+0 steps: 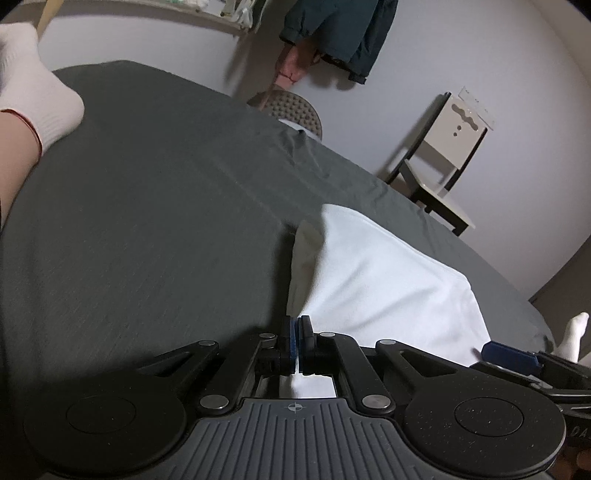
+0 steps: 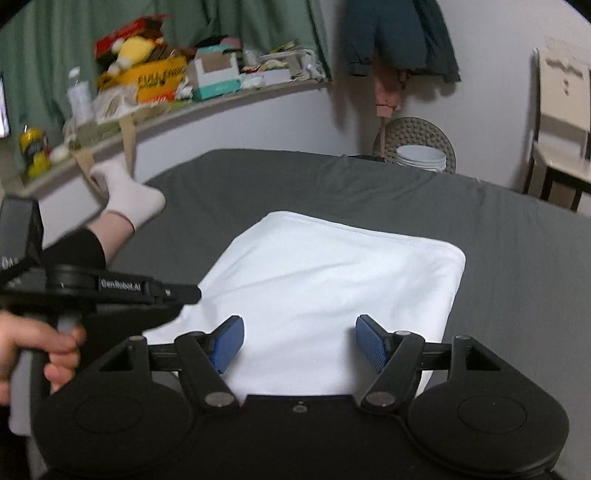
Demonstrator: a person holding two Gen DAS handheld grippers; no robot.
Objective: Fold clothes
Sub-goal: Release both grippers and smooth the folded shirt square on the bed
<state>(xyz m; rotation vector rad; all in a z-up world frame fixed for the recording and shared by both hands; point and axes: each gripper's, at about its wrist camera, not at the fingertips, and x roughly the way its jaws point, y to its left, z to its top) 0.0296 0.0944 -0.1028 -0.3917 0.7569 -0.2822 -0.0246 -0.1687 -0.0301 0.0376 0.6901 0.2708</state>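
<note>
A folded white garment [image 2: 332, 280] lies flat on the dark grey bed sheet [image 2: 517, 258]. My right gripper [image 2: 299, 343] hovers open over the garment's near edge, its blue pads [image 2: 371, 343] spread wide with nothing between them. Held by a hand [image 2: 37, 350], my left gripper [image 2: 195, 293] reaches the garment's left edge. In the left wrist view, the left gripper [image 1: 297, 343] is shut, and the edge of the garment [image 1: 380, 280] runs up into its closed pads. A blue pad of the right gripper [image 1: 509, 354] shows at the lower right.
A person's foot in a white sock [image 2: 129, 199] rests on the bed at the left; another sock [image 1: 576, 332] shows at the right. A cluttered shelf [image 2: 166, 74], a white bucket [image 2: 421, 157], a chair [image 2: 561, 110] and a hanging jacket [image 2: 399, 33] stand beyond the bed.
</note>
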